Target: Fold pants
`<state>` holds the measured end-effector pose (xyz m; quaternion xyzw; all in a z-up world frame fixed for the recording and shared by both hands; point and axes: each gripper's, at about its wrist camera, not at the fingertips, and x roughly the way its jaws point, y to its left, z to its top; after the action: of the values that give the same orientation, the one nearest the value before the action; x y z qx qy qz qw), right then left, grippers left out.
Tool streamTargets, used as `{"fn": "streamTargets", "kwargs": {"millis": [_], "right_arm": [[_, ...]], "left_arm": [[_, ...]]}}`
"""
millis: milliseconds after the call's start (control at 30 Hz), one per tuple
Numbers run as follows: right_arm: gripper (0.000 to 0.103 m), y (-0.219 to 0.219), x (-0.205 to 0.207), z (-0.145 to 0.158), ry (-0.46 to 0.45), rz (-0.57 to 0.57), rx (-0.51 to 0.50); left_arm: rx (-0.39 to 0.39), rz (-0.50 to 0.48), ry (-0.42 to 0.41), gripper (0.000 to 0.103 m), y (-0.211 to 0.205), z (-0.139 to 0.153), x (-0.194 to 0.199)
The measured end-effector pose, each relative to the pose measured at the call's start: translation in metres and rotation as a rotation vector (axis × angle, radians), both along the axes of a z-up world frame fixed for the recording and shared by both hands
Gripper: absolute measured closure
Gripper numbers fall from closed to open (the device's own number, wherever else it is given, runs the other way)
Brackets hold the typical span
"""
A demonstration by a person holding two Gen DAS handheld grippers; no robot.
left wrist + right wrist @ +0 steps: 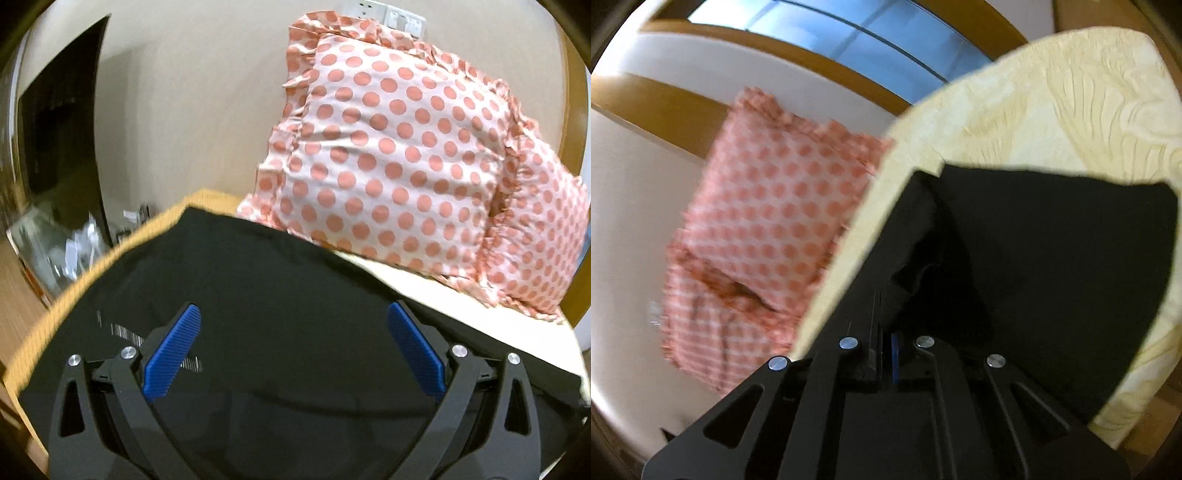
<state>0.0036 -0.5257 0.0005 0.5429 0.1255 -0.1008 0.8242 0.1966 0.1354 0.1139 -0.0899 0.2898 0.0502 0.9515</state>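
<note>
Pants (280, 295), soft and limp, want edge grips; left claw (293, 354) gapes, right claw (884, 354) pinches cloth at lower centre.

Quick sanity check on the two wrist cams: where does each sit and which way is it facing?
Left wrist: rides the left gripper, facing forward over black pants toward a polka-dot pillow and beige wall; blue-padded fingers spread open.
Right wrist: rides the right gripper, tilted, facing along the pants on a cream bedspread; jaws shut on a fold of fabric.
Shared: pants, pillow.
</note>
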Motion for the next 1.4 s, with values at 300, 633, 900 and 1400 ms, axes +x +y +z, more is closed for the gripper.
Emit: {"fn": "streamTargets", "kwargs": {"millis": [300, 633, 900, 1400], "right_arm": [[0.101, -0.013, -0.021, -0.009, -0.049, -0.042, 0.079], [0.100, -0.017, -0.006, -0.001, -0.009, -0.025, 0.042], [0.100, -0.029, -0.006, 0.028, -0.039, -0.022, -0.050], [0.100, -0.047, -0.025, -0.010, 0.101, -0.059, 0.023]], "left_arm": [[-0.214, 0.028, 0.253, 0.021, 0.023, -0.040, 0.131], [-0.422, 0.088, 0.396, 0.091, 0.044, -0.083, 0.183], [-0.374, 0.045, 0.159, 0.093, 0.072, -0.014, 0.035], [-0.375, 0.236, 0.099, 0.088, 0.066, -0.066, -0.181]]}}
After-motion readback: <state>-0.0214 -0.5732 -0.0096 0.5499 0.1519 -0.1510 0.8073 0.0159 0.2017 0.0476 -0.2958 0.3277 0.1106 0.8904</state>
